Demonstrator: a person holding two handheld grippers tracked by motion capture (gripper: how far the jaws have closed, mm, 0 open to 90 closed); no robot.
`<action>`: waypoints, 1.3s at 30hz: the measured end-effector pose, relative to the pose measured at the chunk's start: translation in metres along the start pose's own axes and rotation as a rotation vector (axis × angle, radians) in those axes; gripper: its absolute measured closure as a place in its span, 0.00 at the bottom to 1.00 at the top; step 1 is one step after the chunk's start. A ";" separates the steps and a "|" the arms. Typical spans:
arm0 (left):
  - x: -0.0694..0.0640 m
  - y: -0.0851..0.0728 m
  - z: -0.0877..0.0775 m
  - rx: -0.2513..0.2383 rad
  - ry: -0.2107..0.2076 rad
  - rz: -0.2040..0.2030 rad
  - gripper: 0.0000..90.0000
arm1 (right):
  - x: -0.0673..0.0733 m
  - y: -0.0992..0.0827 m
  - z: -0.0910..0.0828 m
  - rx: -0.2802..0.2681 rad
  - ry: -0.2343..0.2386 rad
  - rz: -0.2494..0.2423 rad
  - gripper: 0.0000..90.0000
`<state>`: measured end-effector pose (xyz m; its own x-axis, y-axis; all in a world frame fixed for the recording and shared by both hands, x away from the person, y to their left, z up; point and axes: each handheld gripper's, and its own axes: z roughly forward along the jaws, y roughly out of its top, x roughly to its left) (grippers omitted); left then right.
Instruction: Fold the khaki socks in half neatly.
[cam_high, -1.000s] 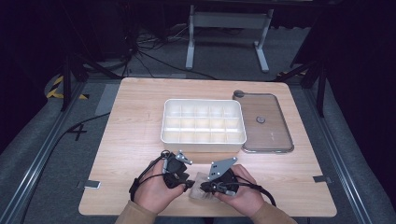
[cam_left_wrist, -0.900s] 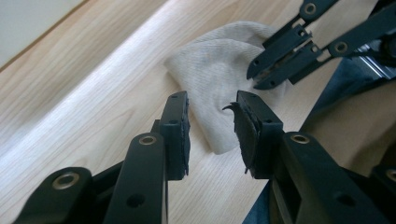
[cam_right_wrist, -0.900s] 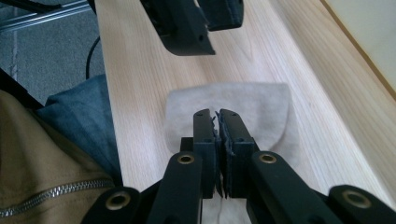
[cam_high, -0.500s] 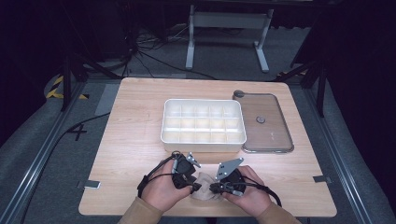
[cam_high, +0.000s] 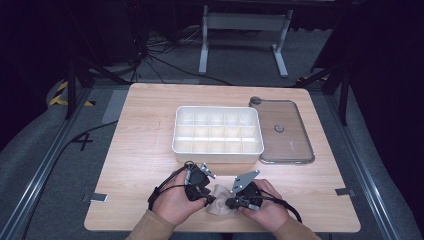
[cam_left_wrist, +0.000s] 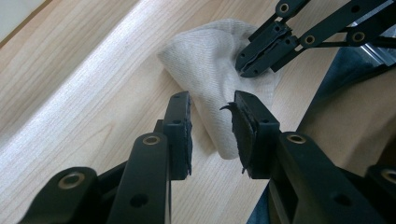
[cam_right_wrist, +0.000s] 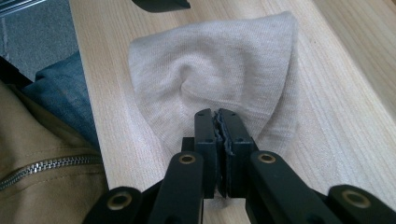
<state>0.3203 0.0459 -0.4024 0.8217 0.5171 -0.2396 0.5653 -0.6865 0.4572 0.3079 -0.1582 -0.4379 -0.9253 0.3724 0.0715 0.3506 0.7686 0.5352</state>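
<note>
at the near edge of the pale wooden table, a small cream knitted cloth is being handled between the two grippers. on the left, the left gripper is seen with its jaws apart, straddling the nearer corner of the cloth without pinching it. to its right, the right gripper is seen with its jaws pressed together on a pinch of the fabric, the cloth puckering into folds around that spot. further right and beyond, a white plastic divided tray and a clear flat lid with a grey knob lie side by side, well apart from the cloth.

the step in hand is judged to be taking a second hold on the cloth. it would be done well if the open left jaws were lowered over the free corner and closed on a single layer, while the right hold is kept steady and low, so the fabric is not dragged off the table edge.

compared with the earlier high views, both hands have been drawn back from just in front of the tray toward the near edge, and the cloth has been brought along with them; the tray and lid are unmoved.
</note>
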 end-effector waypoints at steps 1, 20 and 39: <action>0.001 0.000 0.001 -0.008 -0.002 -0.001 0.75 | 0.000 0.000 0.000 0.000 0.000 0.000 0.97; 0.007 -0.002 0.024 0.037 0.010 -0.053 0.78 | 0.000 0.000 -0.001 0.002 -0.003 -0.003 0.97; 0.004 -0.003 0.029 0.059 -0.010 -0.043 0.80 | 0.001 0.003 0.001 -0.052 -0.049 -0.010 1.00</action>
<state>0.3242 0.0350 -0.4297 0.7970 0.5418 -0.2668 0.6033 -0.6927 0.3952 0.3086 -0.1547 -0.4372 -0.9201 0.3909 0.0255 0.3325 0.7449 0.5784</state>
